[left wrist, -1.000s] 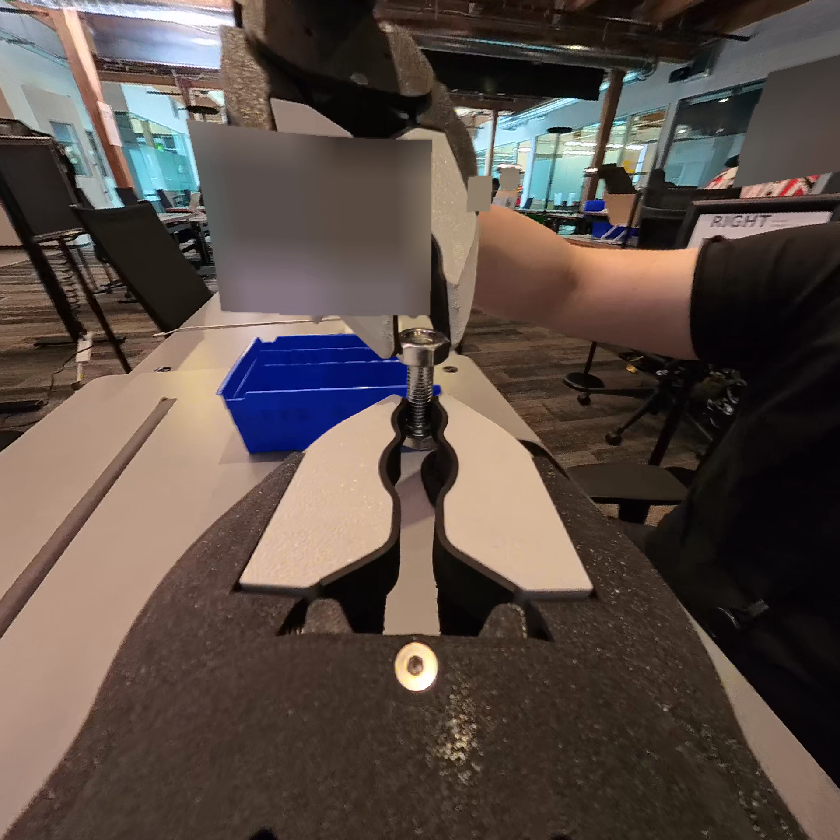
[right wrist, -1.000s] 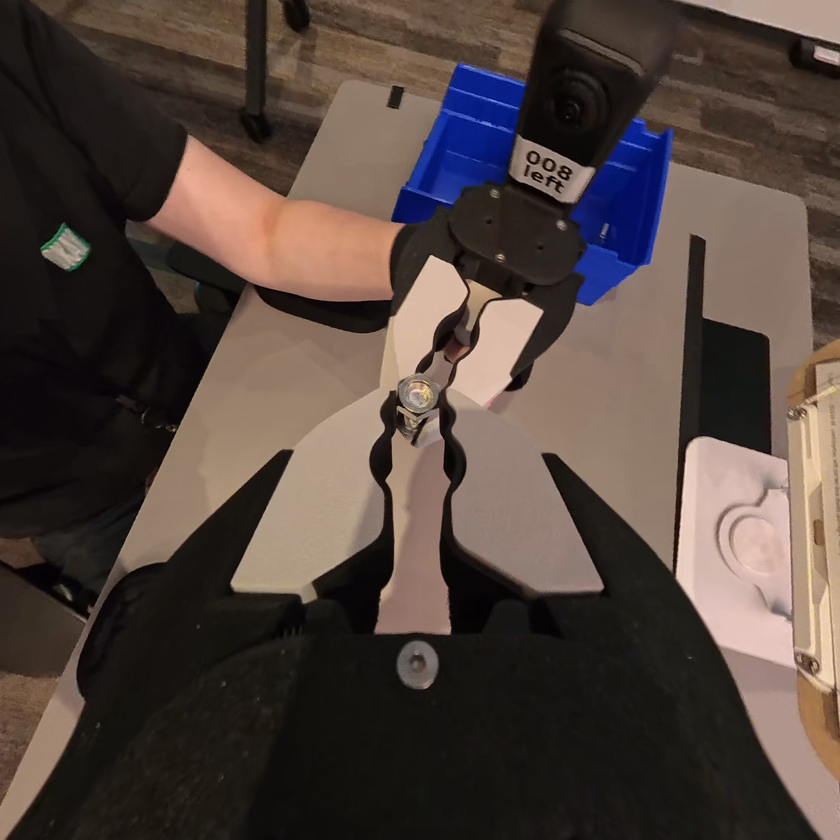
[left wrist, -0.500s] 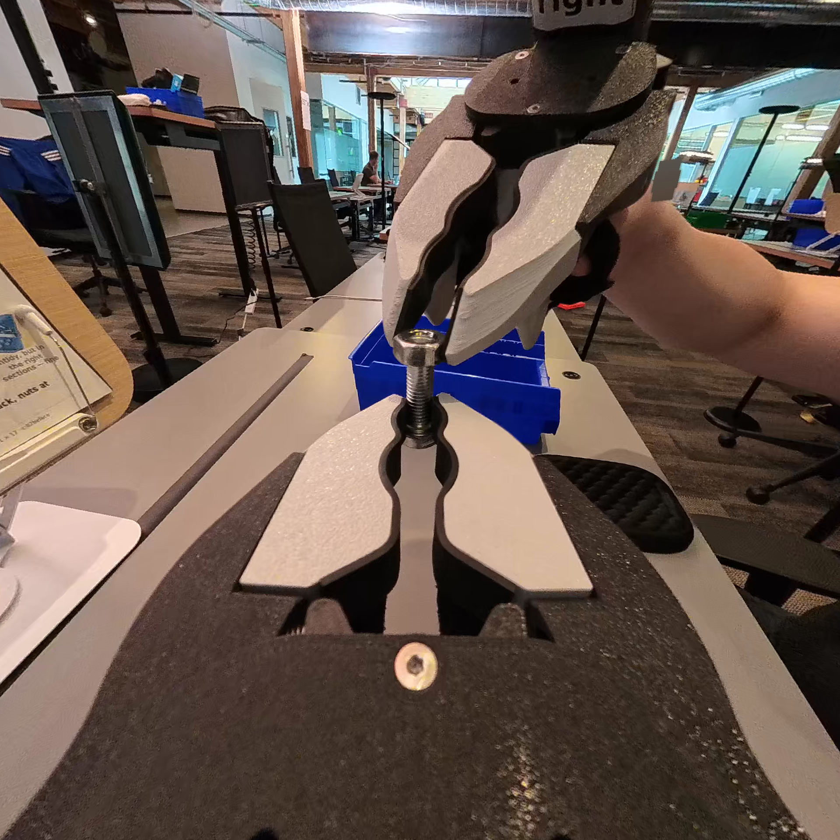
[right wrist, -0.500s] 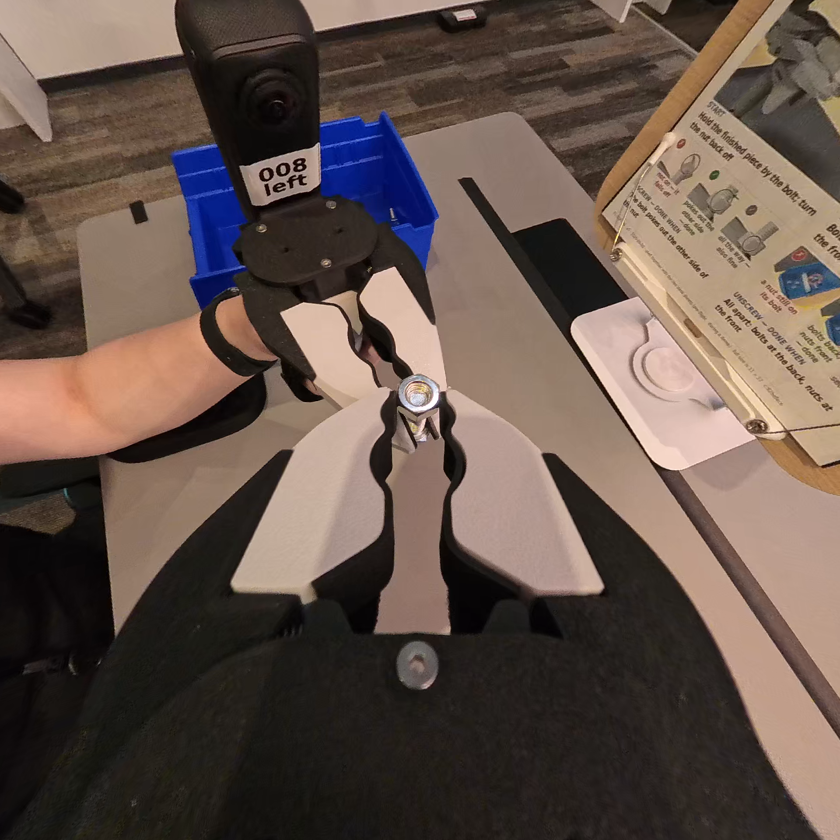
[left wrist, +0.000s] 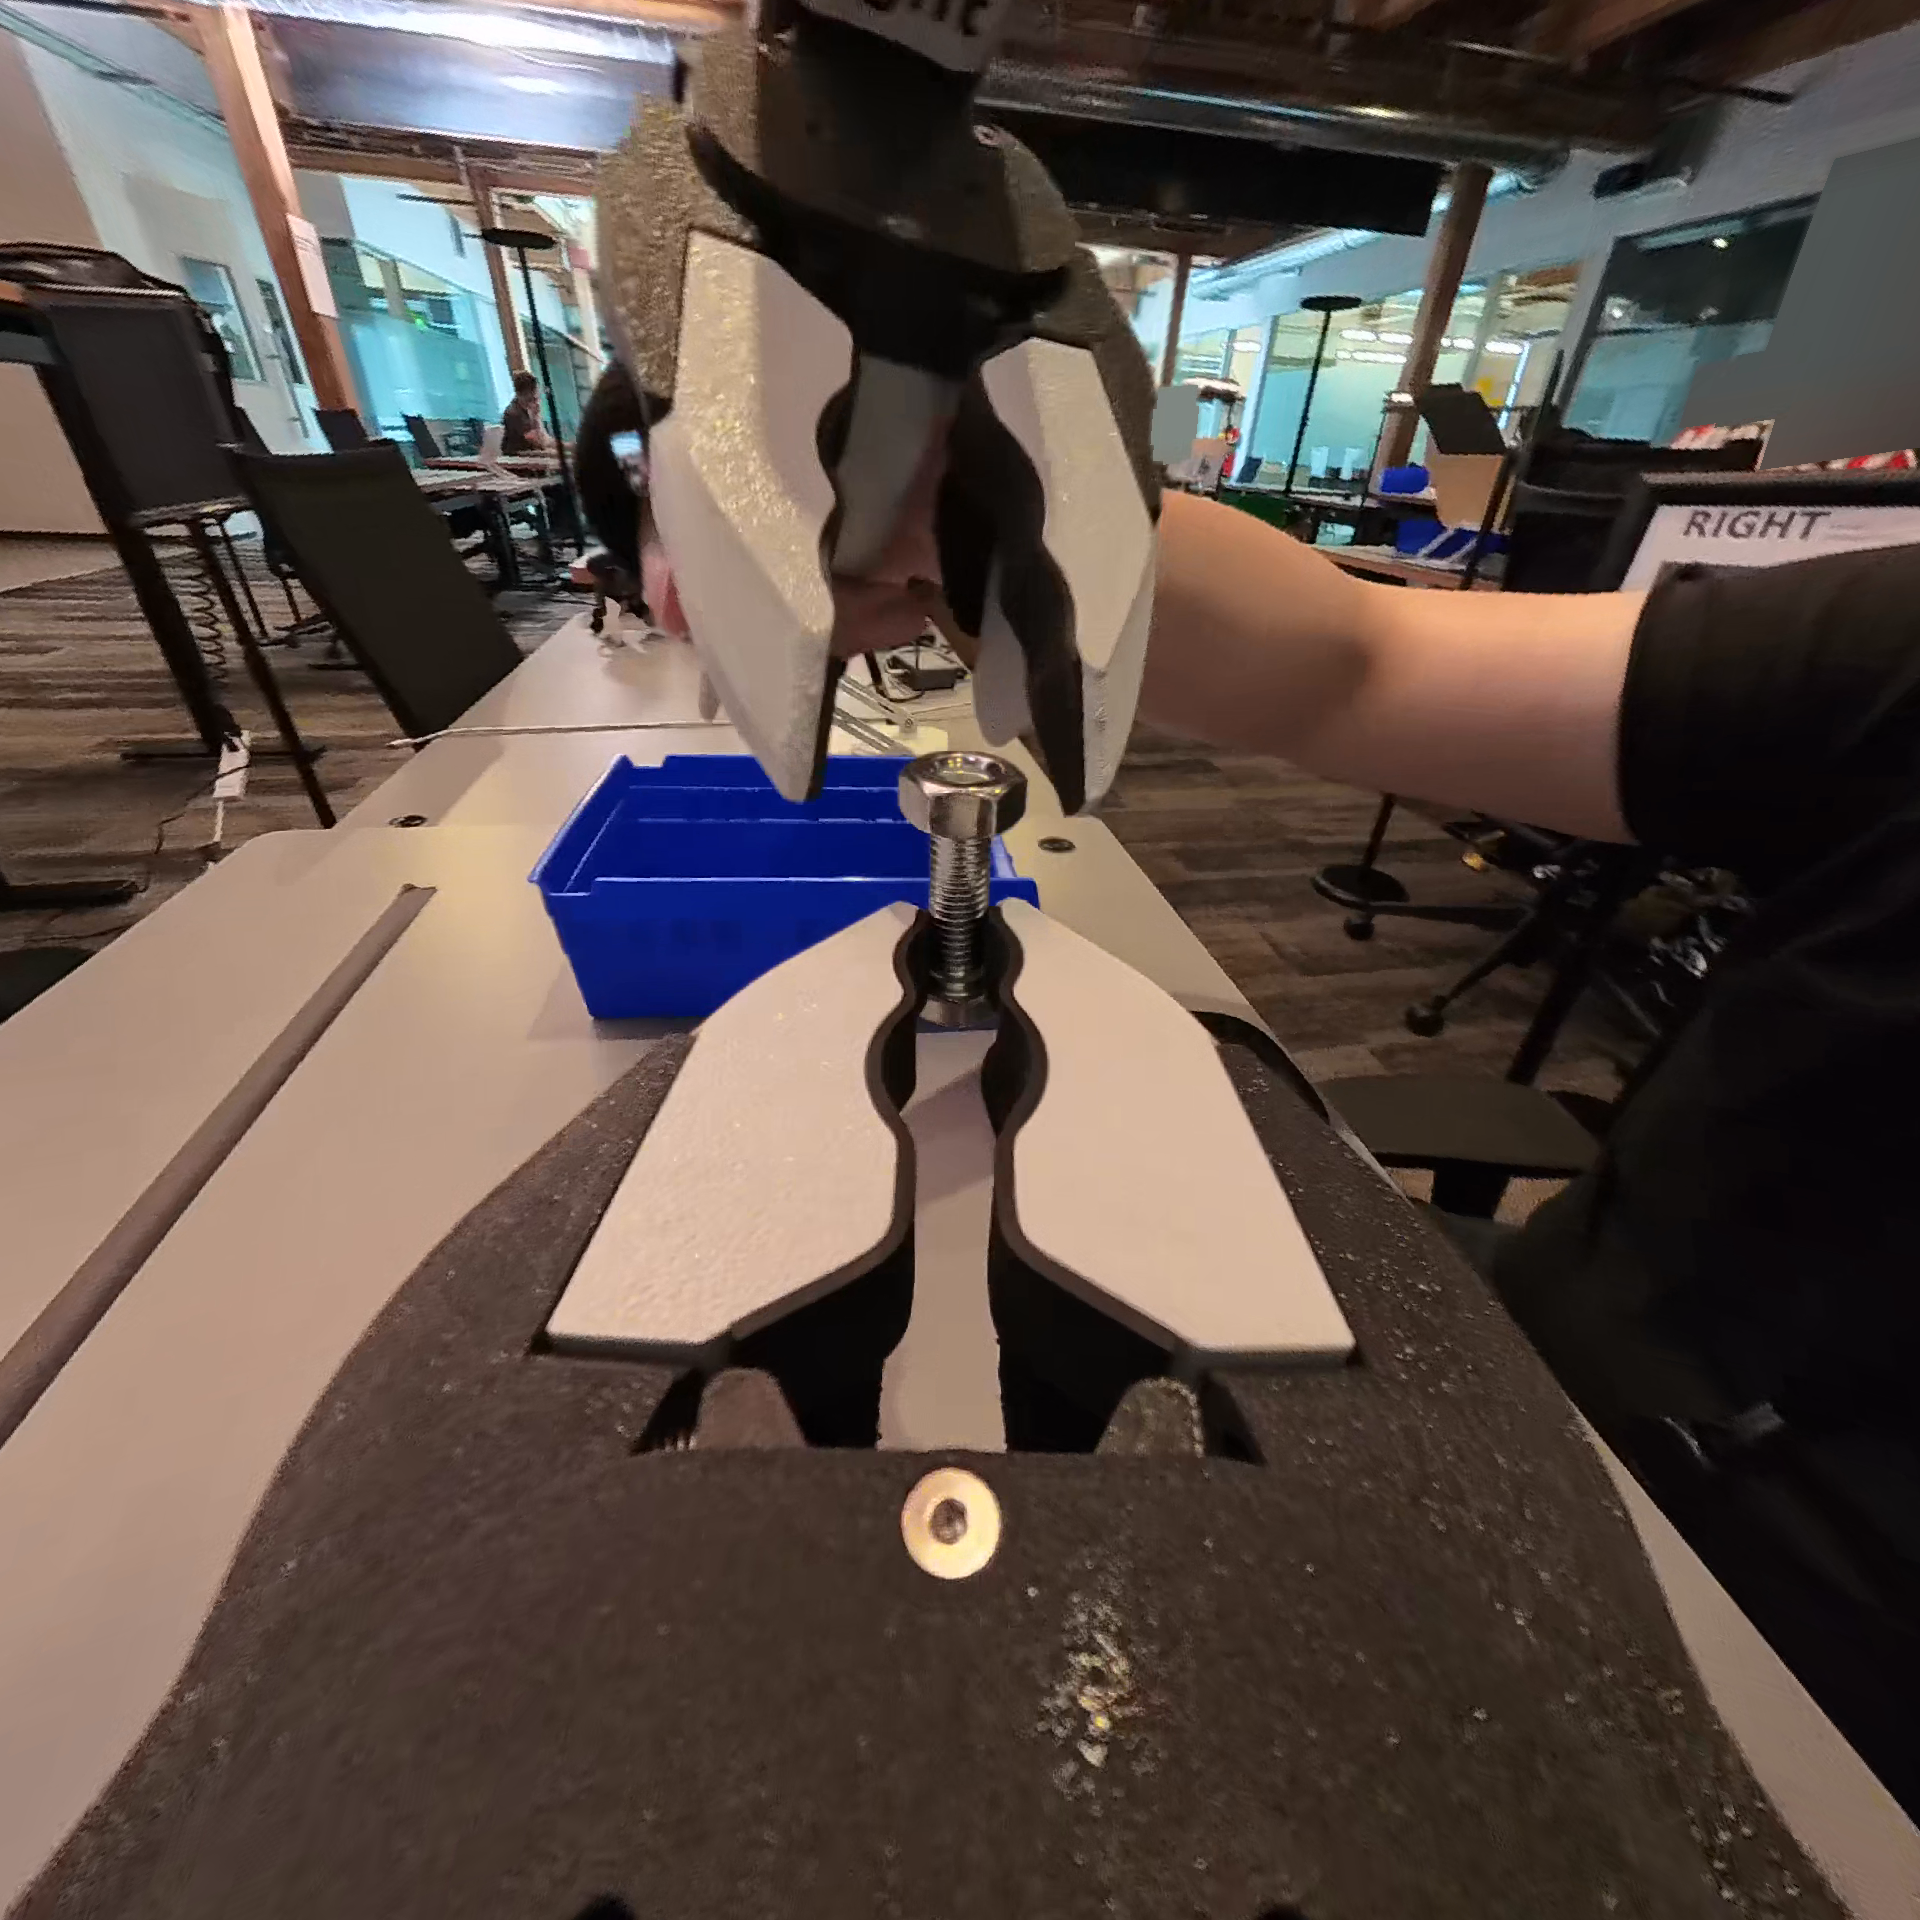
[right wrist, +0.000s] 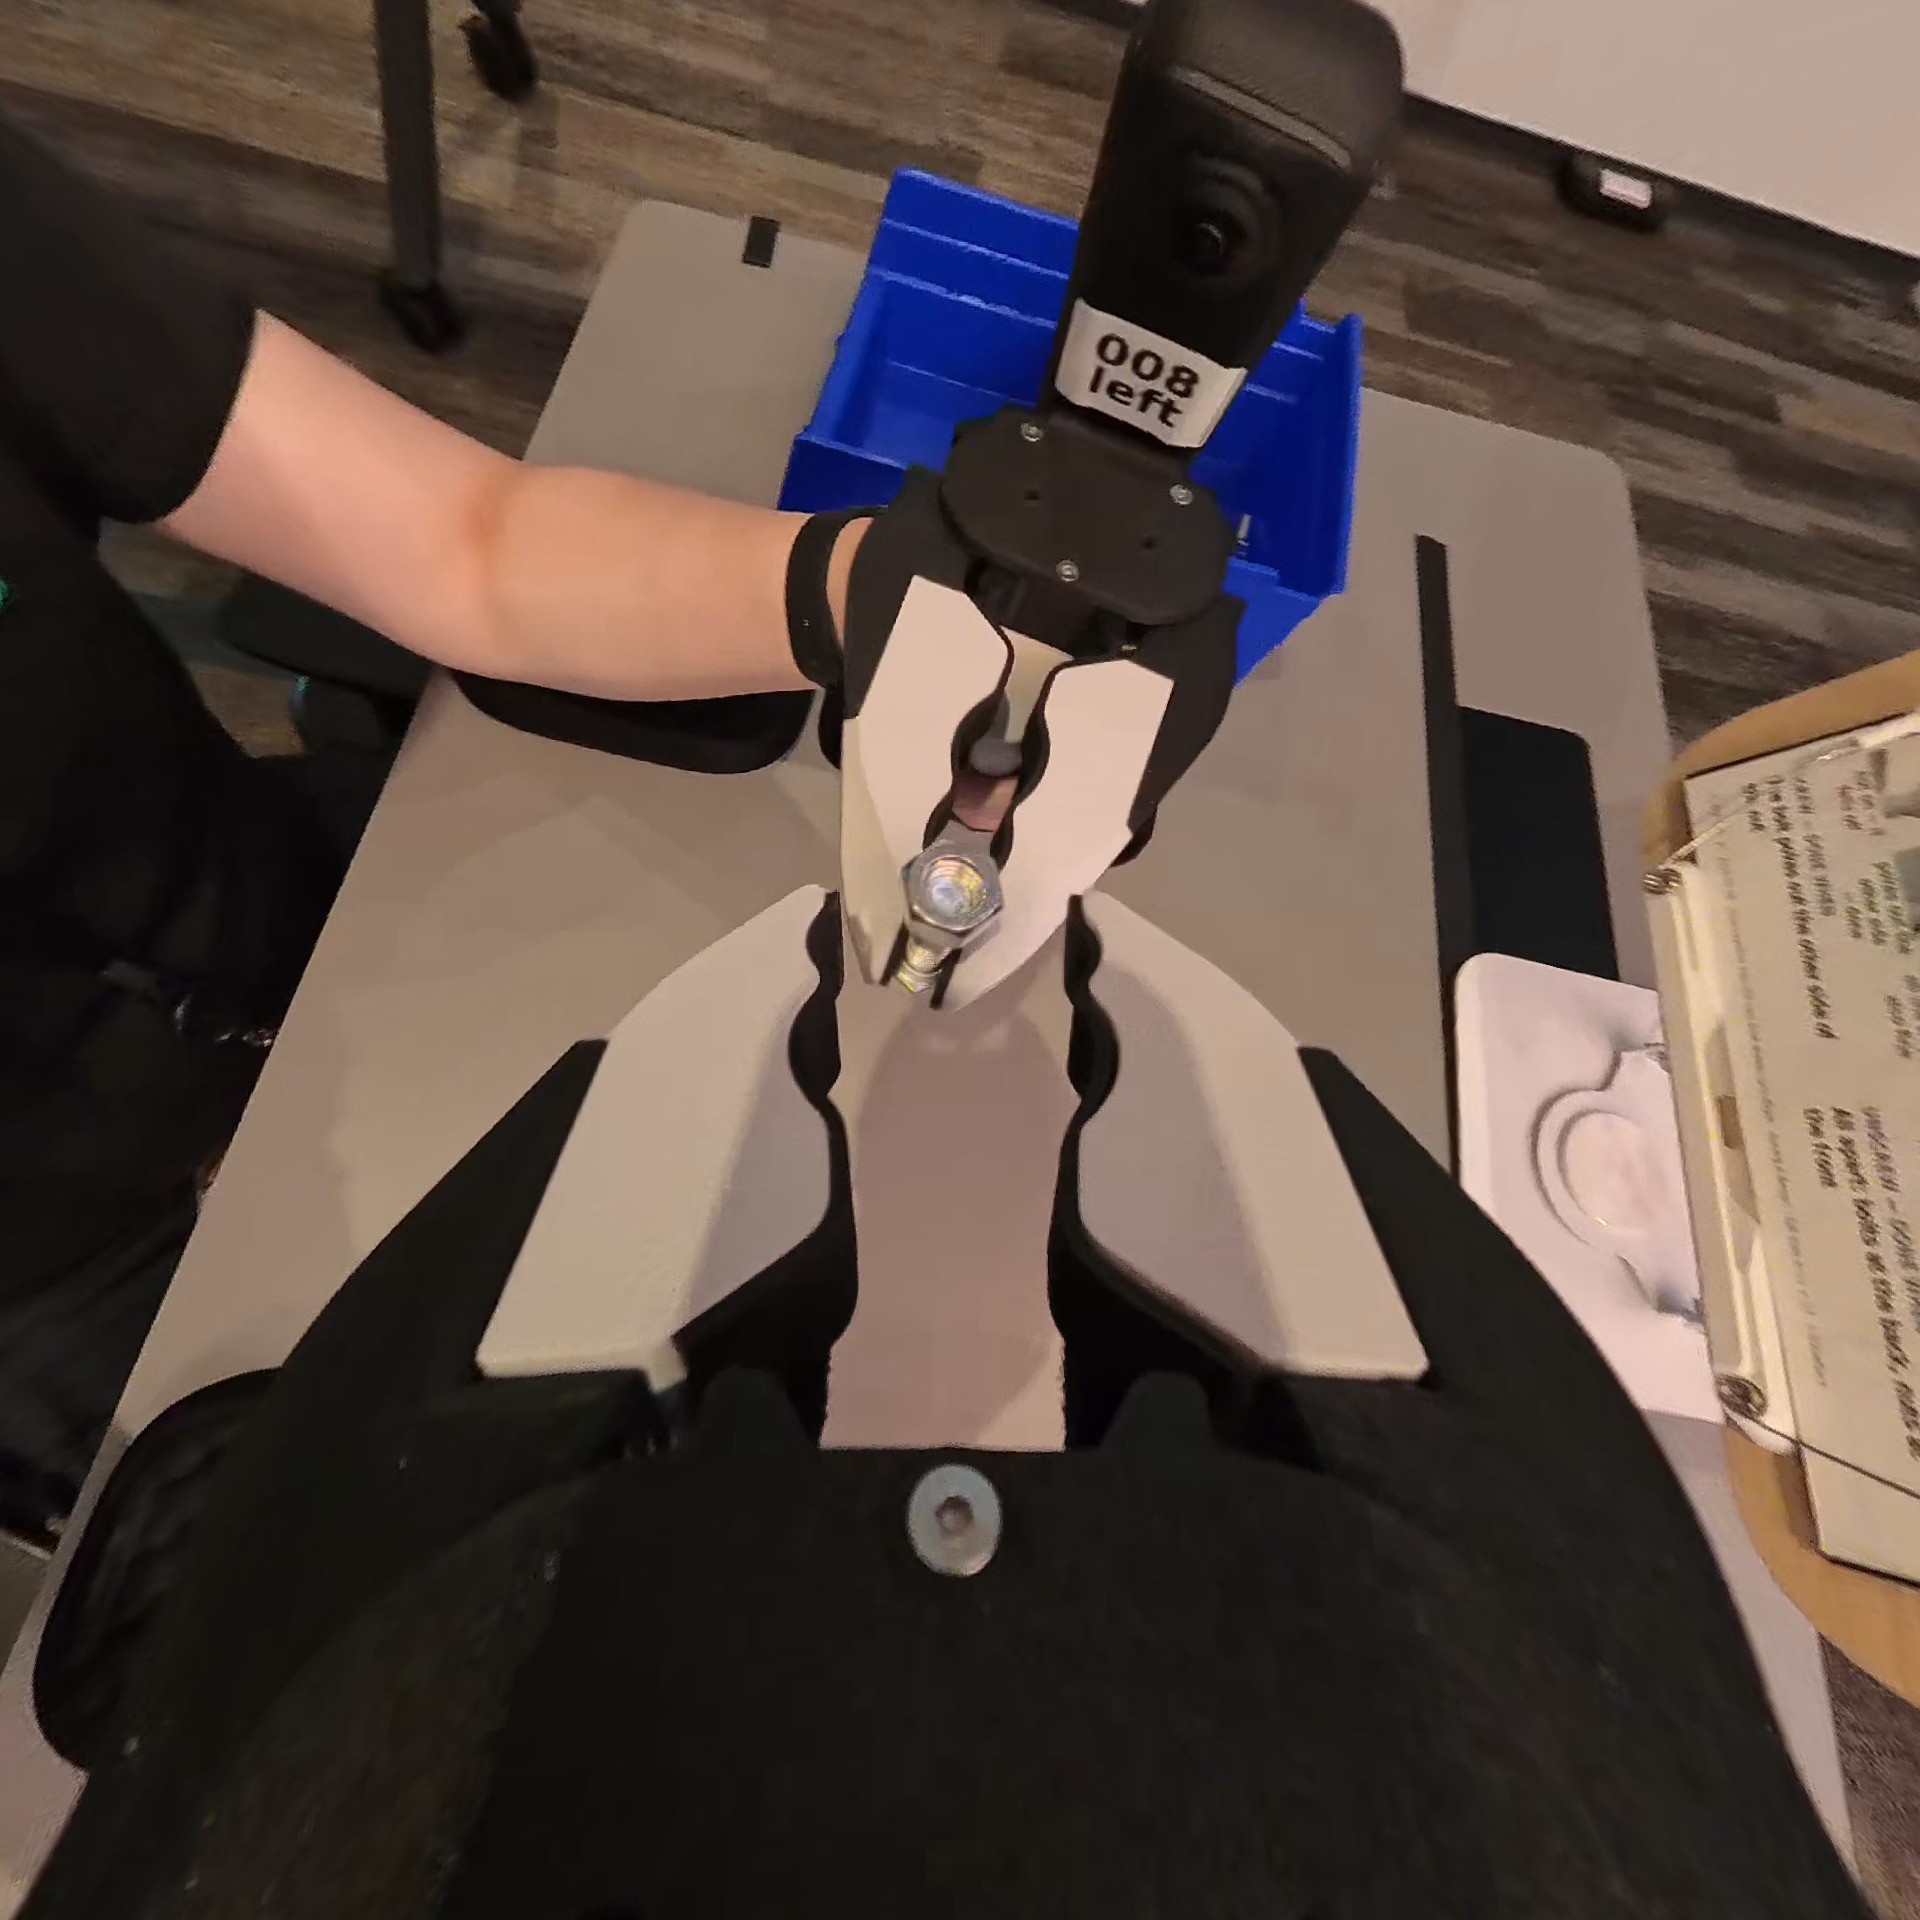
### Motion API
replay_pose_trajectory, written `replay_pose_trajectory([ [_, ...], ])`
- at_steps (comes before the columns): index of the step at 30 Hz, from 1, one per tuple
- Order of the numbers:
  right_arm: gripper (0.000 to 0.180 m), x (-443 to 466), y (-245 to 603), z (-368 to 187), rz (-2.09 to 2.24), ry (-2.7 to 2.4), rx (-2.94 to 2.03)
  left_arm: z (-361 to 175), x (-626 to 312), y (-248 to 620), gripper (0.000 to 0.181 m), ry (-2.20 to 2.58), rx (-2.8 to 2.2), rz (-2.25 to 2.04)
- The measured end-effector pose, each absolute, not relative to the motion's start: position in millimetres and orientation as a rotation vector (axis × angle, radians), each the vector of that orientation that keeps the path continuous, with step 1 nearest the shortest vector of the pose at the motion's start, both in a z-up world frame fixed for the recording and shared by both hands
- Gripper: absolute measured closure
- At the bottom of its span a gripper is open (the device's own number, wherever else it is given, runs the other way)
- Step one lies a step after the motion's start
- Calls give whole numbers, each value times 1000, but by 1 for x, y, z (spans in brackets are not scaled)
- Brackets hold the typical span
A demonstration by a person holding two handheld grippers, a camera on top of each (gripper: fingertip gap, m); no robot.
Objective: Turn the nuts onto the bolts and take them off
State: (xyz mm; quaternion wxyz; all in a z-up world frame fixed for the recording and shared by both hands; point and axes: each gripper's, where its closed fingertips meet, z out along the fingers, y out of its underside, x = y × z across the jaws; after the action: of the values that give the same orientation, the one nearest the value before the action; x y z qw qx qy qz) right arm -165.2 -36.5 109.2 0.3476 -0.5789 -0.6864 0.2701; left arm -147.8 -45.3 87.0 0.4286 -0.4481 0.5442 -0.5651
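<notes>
A steel bolt (left wrist: 961, 831) stands upright with its hex head on top. My left gripper (left wrist: 956, 925) is shut on the nut (left wrist: 958, 1000) at the bolt's lower threads. My right gripper (left wrist: 940, 784) comes down from above and is open, with one fingertip on each side of the bolt head and clear of it. In the right wrist view I look down on the bolt head (right wrist: 951, 891). It lies between my open right gripper (right wrist: 951, 914) and the tips of the left gripper (right wrist: 920, 982), which reaches in from the far side.
A blue bin (left wrist: 727, 904) sits on the grey table (left wrist: 260, 1039) just behind the bolt; it also shows in the right wrist view (right wrist: 935, 343). A white tray (right wrist: 1538, 1143) and an instruction board (right wrist: 1818, 1039) are at the right. A person's forearm (right wrist: 520, 582) crosses from the left. The grippers are tip to tip, or close to it.
My right gripper was shut on the bolt head; it has opened and now straddles the head without touching. Both views have swung round. My left gripper keeps its hold.
</notes>
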Motion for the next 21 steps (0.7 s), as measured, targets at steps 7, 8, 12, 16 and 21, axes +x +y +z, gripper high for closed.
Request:
replay_pose_trajectory([
  [7,161,-166,-47,101,819,-1833,-1480,85,-146,-53,171,1400,-1100,-1414],
  [8,161,-166,-48,101,836,-1829,-1480,86,-146,-53,171,1400,-1101,-1412],
  [12,161,-166,-45,102,839,-1802,-1485,87,-146,-50,172,1384,-1111,-1408],
  [16,162,-168,-37,104,802,-1718,-1529,88,-147,-40,172,1332,-1145,-1376],
  [21,162,-168,-13,103,721,-1462,-1684,86,-147,-16,172,1226,-1250,-1264],
])
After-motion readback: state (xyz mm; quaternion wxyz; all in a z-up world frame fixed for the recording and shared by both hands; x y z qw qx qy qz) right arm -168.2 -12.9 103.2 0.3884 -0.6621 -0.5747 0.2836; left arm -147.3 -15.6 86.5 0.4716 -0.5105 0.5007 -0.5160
